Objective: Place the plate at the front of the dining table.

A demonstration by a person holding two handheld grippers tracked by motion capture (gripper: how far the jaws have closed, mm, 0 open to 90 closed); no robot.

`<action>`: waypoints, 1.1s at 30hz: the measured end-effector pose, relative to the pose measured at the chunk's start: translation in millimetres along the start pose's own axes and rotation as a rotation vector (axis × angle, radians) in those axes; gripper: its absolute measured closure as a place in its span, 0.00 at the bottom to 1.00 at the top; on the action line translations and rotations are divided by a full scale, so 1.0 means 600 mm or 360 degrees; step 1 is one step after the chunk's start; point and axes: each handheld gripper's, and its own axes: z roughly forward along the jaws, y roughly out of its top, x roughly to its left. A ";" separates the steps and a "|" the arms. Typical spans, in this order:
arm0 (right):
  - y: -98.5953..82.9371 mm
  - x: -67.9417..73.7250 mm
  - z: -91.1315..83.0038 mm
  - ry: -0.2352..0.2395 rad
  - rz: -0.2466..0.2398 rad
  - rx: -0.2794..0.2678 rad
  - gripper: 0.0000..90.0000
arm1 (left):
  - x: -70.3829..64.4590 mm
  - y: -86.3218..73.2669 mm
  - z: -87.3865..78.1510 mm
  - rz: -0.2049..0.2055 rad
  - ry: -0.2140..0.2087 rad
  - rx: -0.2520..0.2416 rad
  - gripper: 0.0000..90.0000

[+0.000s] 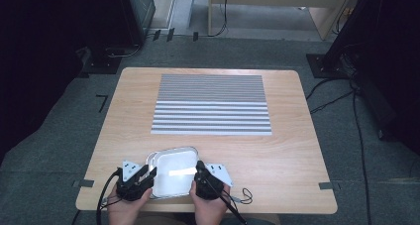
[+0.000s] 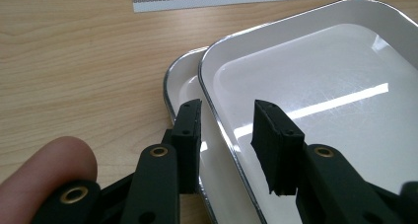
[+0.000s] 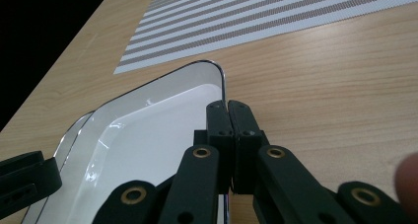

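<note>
Two white trays sat nested at the near edge of the table (image 1: 277, 150) — the upper tray (image 1: 173, 178) shifted right over the lower tray (image 2: 181, 83), both empty. The right claw (image 3: 227, 104) was clamped on the upper tray's right rim; the left claw (image 2: 226, 108) stood apart, straddling its left rim. One striped mat (image 1: 211, 104) lay farther off.
</note>
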 end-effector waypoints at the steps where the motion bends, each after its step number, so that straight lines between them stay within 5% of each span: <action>1: -0.001 -0.001 0.000 0.0002 0.0002 0.0004 1.00 | -0.001 -0.001 0.002 0.0004 -0.0003 0.0009 0.71; 9: -0.004 -0.003 0.005 0.0038 -0.0124 0.0021 0.88 | -0.006 -0.008 0.016 0.0027 -0.0024 0.0094 0.71; 16: -0.008 0.000 0.016 0.0001 -0.0148 0.0079 0.95 | -0.003 -0.008 0.018 -0.0006 -0.0044 0.0086 0.72; 21: -0.011 0.003 0.014 -0.0081 -0.0103 0.0011 1.00 | -0.002 -0.009 0.019 -0.0047 -0.0073 0.0076 0.68; 33: -0.020 -0.010 0.011 -0.0050 0.0093 -0.0054 1.00 | 0.005 -0.010 0.012 -0.0237 -0.0148 -0.0006 0.69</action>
